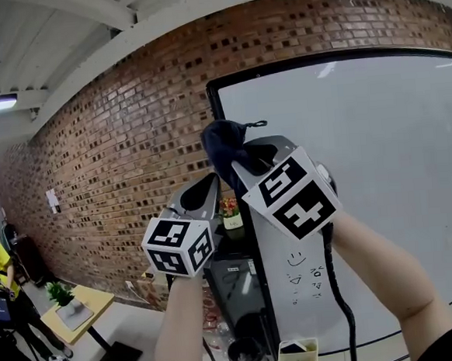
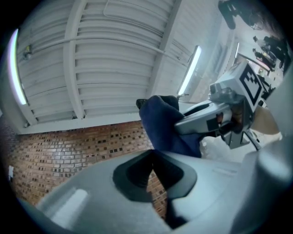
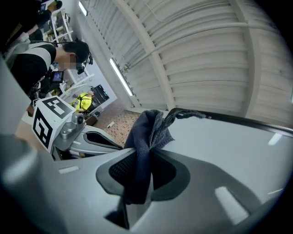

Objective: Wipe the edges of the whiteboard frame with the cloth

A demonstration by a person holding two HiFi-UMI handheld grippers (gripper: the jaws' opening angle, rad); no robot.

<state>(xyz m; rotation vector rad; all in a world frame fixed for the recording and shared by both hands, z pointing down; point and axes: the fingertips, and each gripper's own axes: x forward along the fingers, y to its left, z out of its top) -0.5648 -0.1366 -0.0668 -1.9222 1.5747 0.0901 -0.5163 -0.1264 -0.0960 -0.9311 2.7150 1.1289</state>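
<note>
Right gripper is pinching the dark cloth tight, approx. 10 o'clock on whiteboard frame. Left gripper is sitting closed, empty. Probably best: keeping cloth pressed vs. frame edge, dragging steadily.

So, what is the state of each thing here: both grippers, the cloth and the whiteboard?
Right gripper: shut on the dark blue fabric cloth.
Left gripper: shut, nothing between its jaws.
White whiteboard with black frame: upright, small doodles at lower left.
Cloth: bunched, held up at the frame's upper left corner.
</note>
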